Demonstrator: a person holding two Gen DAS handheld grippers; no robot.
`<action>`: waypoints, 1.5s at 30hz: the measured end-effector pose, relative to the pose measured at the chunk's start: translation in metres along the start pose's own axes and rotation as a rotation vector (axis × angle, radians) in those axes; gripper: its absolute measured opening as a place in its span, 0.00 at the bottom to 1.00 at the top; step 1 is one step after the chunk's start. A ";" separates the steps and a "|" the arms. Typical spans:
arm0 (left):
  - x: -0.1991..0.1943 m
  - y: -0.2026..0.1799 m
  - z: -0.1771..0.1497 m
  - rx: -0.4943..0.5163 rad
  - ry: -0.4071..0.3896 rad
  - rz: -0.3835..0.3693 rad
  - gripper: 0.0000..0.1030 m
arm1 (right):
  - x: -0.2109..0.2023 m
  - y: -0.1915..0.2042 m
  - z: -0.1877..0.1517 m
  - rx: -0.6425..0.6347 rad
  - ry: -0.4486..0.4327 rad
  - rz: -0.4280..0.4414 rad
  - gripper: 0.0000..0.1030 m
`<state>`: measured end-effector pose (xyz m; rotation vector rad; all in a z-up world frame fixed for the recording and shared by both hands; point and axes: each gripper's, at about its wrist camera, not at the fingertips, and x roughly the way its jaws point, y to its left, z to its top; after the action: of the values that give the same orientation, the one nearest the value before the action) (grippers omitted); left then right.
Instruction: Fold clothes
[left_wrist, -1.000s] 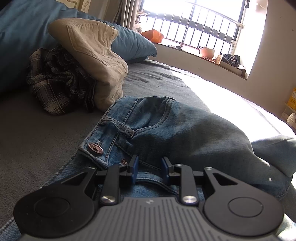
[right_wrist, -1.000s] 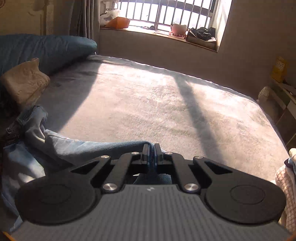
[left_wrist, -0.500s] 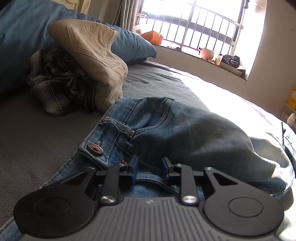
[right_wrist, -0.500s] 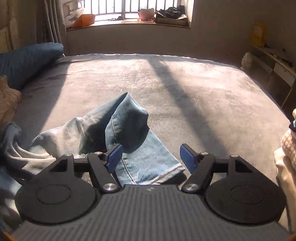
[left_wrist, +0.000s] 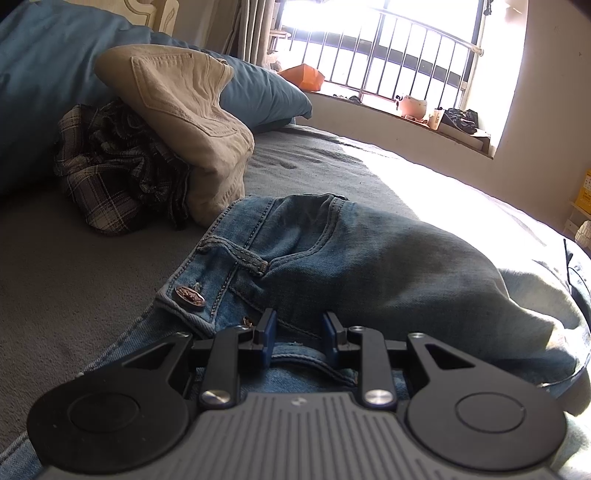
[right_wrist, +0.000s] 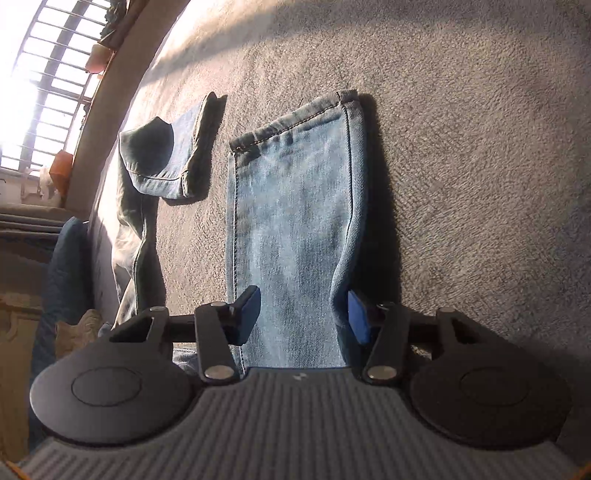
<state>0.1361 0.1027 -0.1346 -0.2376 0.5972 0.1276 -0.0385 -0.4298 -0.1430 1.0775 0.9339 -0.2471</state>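
Two grippers worked one pair of jeans (left_wrist: 369, 266) spread on a grey bed (left_wrist: 74, 288). At the left gripper (left_wrist: 298, 334) the blue pads stood a little apart with a ridge of denim at the fly between them, just below the waistband and its copper button (left_wrist: 189, 295); the pads seemed to press on that fold, so it read as a narrow grip pinning the waist end. The right gripper (right_wrist: 303, 317) had its jaws closing around one trouser leg (right_wrist: 291, 221) that lay flat and straight, running away to its hem. The leg sat between the pads, yet a sliver of gap showed on either side, so they had not yet pressed on it.

As for progress, little of the fold looked done. The jeans were laid out with one leg smoothed, while the other leg (right_wrist: 159, 162) lay apart from it, twisted, with its cuff turned over. Bringing the legs together and doubling the length appeared still ahead. A beige garment (left_wrist: 184, 122) and a checked one (left_wrist: 110, 177) sat heaped against a blue pillow (left_wrist: 258, 96), seemingly unfolded.

Only the left wrist view showed the waistband, the pile and the barred window (left_wrist: 388, 55) square on. Only the right wrist view showed both hems and the bare bed between the legs.
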 end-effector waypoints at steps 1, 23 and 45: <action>0.000 0.000 0.000 0.002 -0.003 0.001 0.28 | 0.004 0.006 -0.004 -0.021 0.003 0.010 0.22; -0.001 0.001 -0.001 0.005 -0.006 -0.004 0.28 | -0.063 -0.078 0.018 -0.024 -0.298 -0.273 0.05; -0.026 0.011 0.013 -0.085 -0.012 -0.057 0.37 | 0.055 0.181 0.056 -0.625 -0.234 -0.106 0.55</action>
<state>0.1198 0.1153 -0.1114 -0.3358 0.5730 0.0991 0.1316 -0.3748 -0.0595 0.4135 0.7810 -0.1472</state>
